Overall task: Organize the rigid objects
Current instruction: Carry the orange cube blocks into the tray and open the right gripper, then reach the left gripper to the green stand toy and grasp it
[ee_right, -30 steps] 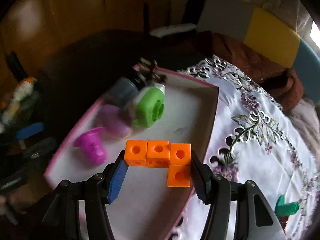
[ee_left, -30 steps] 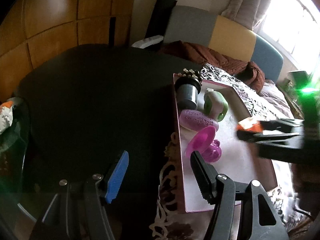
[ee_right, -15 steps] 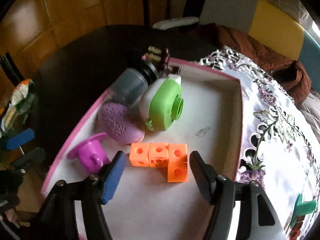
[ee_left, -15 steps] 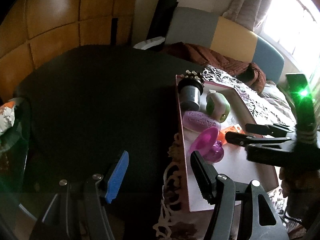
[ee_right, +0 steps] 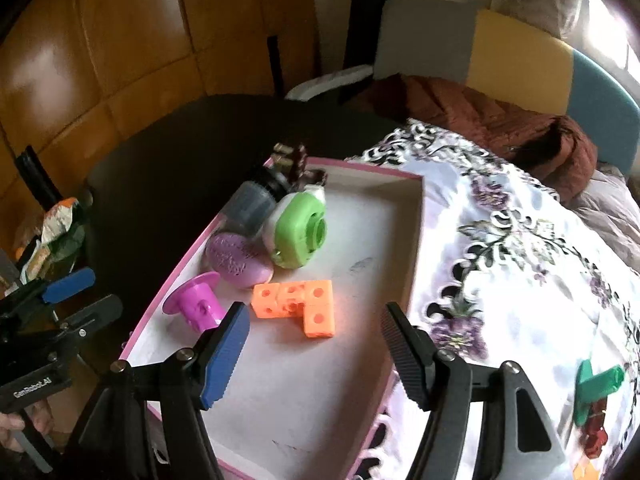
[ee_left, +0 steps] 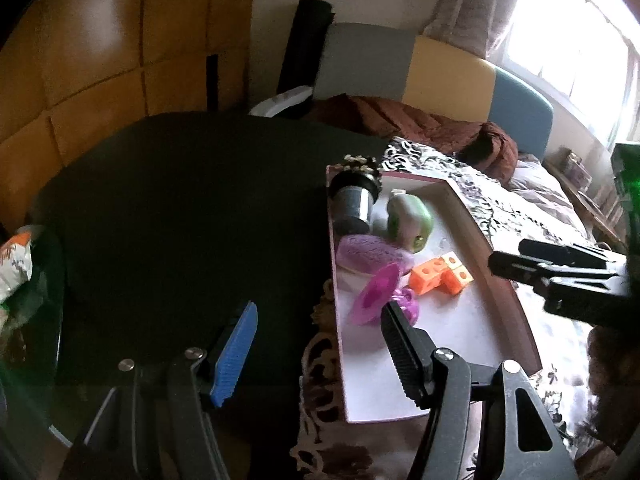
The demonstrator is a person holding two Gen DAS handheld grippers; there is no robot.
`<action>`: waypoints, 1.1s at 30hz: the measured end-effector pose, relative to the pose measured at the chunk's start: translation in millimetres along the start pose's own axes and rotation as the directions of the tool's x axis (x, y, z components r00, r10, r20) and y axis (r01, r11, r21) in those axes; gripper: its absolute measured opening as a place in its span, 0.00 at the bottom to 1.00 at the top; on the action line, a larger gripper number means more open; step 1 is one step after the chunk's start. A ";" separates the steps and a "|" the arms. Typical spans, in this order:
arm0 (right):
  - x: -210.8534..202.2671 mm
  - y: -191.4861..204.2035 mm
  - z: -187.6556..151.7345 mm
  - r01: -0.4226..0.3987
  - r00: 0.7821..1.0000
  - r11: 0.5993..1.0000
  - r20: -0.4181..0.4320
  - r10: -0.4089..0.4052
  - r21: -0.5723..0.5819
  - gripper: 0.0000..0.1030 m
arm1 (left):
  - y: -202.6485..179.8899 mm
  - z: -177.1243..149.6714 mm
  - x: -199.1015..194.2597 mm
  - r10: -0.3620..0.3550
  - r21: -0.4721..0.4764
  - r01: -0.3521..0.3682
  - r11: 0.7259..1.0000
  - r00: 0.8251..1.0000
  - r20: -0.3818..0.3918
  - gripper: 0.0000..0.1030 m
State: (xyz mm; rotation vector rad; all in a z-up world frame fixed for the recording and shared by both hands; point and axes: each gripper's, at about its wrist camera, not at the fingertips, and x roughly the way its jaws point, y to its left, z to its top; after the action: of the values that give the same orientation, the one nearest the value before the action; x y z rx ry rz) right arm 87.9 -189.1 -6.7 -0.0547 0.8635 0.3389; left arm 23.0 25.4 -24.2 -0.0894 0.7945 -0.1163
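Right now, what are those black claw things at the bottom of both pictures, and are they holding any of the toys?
They are grabbers, one in each of a person's hands, each with a small camera looking along its two fingers. One picture comes from the left grabber, the other from the right grabber. Both stand open and hold nothing. A pink-edged tray lies on a flowery cloth. In it are orange blocks, a purple spool, a purple oval, a green and white wheel and a grey cup. A green toy lies on the cloth outside the tray.
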 end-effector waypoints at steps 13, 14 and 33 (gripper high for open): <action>-65.7 -95.9 -16.5 0.178 0.978 0.970 0.080 -0.193 0.166 0.67 | -49.8 13.6 -10.9 -0.061 0.132 0.058 0.989 0.998 0.017 0.63; -72.0 -109.3 -19.8 0.200 0.973 0.961 0.078 -0.218 0.190 0.67 | -54.2 14.7 -11.4 -0.066 0.145 0.062 0.988 0.998 0.019 0.63; -136.4 -282.8 -107.1 0.390 0.860 0.625 -0.026 -0.509 0.676 0.67 | -126.4 14.2 -0.7 -0.172 0.252 0.185 0.950 0.983 -0.071 0.65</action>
State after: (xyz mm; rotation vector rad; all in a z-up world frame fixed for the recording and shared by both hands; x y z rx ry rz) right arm 16.1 -512.9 1.1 0.4187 0.7265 -0.4614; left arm 23.7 -99.2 1.9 0.0891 0.8120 -0.3939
